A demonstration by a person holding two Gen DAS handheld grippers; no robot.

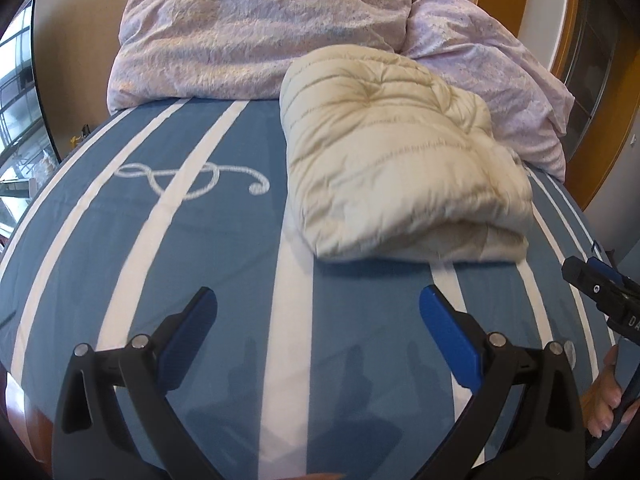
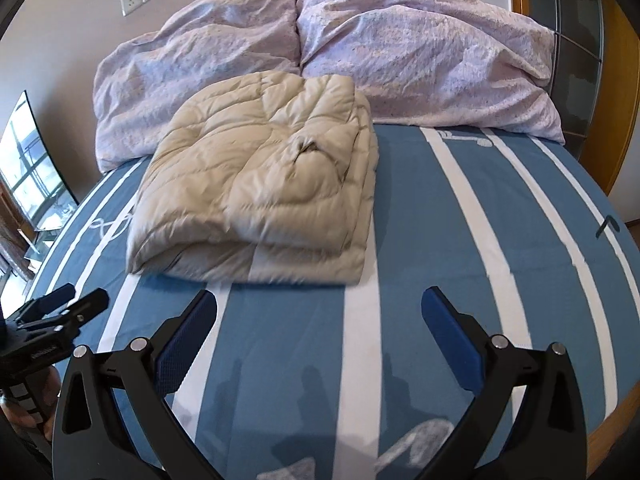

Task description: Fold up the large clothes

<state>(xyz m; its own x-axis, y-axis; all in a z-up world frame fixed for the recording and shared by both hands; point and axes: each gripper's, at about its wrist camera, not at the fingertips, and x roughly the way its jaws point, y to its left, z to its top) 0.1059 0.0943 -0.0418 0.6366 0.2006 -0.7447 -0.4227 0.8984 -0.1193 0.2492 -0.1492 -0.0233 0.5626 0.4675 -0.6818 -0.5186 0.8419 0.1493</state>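
Jacket point(image 1: 404, 152), cream, quilted, folded into a thick bundle, lying on the bed point(image 1: 200, 248) with its blue-and-white striped cover, just in front of the lilac pillows point(image 1: 256, 36). Left wrist view: left hand-held gripper point(image 1: 318, 320), jaws wide apart and empty, hangs over bare cover; the bundle lies ahead and to the right, apart from the fingertips. Folded edge faces the camera, long axis running away toward the pillows. Right hand-held gripper point(image 1: 596, 284) shows at the right margin, nothing in it.

Right wrist view: right hand-held gripper point(image 2: 320, 320), jaws spread to their widest and empty; jacket point(image 2: 260, 196) ahead and to the left, near edge just beyond the left finger. Left hand-held gripper point(image 2: 68, 304) at the lower left margin. Judgement: bundle sits between the two, roughly equally near; fold looks complete.
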